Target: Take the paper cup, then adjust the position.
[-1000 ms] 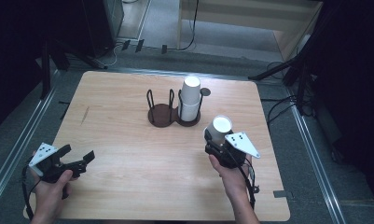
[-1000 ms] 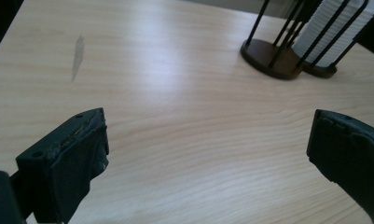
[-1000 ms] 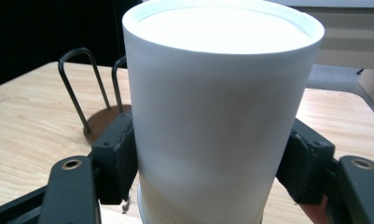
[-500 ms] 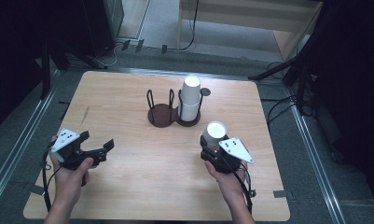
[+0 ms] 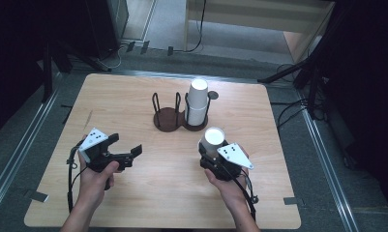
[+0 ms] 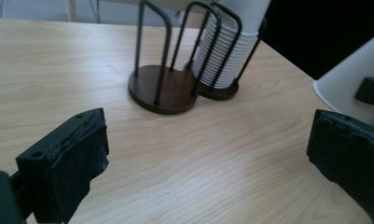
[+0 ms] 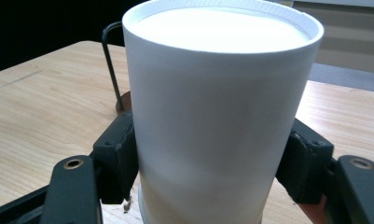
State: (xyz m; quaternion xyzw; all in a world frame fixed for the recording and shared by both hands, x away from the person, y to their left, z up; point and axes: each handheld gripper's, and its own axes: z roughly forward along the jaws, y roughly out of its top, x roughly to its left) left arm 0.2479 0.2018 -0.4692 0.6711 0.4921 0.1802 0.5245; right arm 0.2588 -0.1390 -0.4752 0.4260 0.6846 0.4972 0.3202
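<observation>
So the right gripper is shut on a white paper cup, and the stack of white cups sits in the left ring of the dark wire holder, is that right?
Not quite: the stack of white cups sits in the right ring of the dark wire holder, as the high view shows; its left ring is empty. The right gripper is indeed shut on a white paper cup.

We see the table [image 5: 133, 203] evenly lit from overhead in the high view, its surroundings falling into near-black at 9 and 3 o'clock. In the right gripper view the white cup [image 7: 212, 116] glares, its top washed out. In the left gripper view the near black pads [image 6: 72, 163] look soft and blurred.
</observation>
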